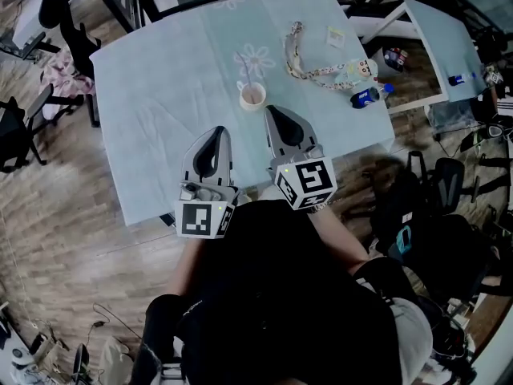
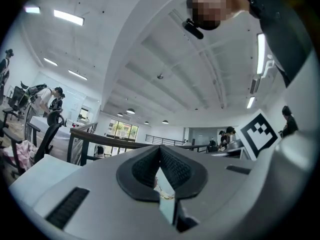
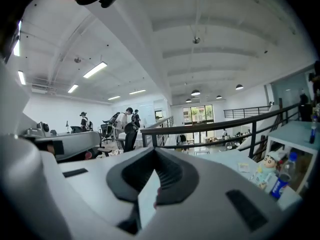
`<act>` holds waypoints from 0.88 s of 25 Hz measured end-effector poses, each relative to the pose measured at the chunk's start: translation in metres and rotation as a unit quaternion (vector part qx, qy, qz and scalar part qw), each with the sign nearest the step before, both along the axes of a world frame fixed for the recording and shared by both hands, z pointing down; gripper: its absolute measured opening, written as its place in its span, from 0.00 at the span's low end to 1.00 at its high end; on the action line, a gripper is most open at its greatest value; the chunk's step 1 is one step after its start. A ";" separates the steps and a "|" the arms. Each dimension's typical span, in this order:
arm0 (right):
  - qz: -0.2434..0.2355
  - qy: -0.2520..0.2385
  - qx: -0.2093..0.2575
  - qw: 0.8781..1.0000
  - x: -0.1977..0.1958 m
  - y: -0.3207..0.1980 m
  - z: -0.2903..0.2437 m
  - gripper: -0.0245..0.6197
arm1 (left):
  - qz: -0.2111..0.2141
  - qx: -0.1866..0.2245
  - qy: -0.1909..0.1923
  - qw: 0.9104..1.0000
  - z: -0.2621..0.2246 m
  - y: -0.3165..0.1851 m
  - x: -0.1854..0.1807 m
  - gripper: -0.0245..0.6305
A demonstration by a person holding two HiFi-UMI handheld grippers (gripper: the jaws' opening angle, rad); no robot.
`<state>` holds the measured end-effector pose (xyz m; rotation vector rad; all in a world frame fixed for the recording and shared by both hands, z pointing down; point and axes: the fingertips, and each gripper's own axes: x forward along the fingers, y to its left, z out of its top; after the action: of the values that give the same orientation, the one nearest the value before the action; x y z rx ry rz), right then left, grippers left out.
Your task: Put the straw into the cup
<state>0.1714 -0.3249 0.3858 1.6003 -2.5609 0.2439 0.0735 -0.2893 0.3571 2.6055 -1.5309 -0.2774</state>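
A small round pale cup (image 1: 252,96) stands upright on the pale blue-green cloth-covered surface (image 1: 160,79). A thin light straw (image 1: 248,77) already sits inside the cup, and its free end leans up and away toward the far side of the surface.

The left gripper (image 1: 218,131), grey with black pads, hangs on the near side of the cup and to its left, apart from it. In the left gripper view its jaws are together at the tips, with nothing between them.

The right gripper (image 1: 272,109) is just on the near side of the cup, a little to its right and not touching it. In the right gripper view its jaws are pressed together and empty.

To the right of the cup lies a patterned lanyard (image 1: 309,69) with a small doll figure at its end. Beyond that, near the surface's right edge, lies a blue plastic bottle (image 1: 367,96). A small pale card (image 1: 335,36) lies further back from the cup, on its right.
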 end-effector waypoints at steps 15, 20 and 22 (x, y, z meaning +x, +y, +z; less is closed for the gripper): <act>-0.028 -0.051 0.065 0.996 -0.005 0.067 -0.067 0.05 | -0.010 0.020 -0.014 1.000 -0.021 0.037 0.001 0.06; -0.024 -0.057 0.064 0.996 0.024 0.079 -0.068 0.05 | -0.013 0.023 -0.018 0.999 -0.027 0.050 0.027 0.06; -0.025 -0.061 0.062 0.996 0.038 0.087 -0.070 0.05 | -0.015 0.022 -0.016 1.000 -0.030 0.057 0.041 0.06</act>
<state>0.2098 -0.2383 0.3158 1.6063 -2.7546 0.1870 0.1144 -0.2326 0.3275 2.6342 -1.5939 -0.2760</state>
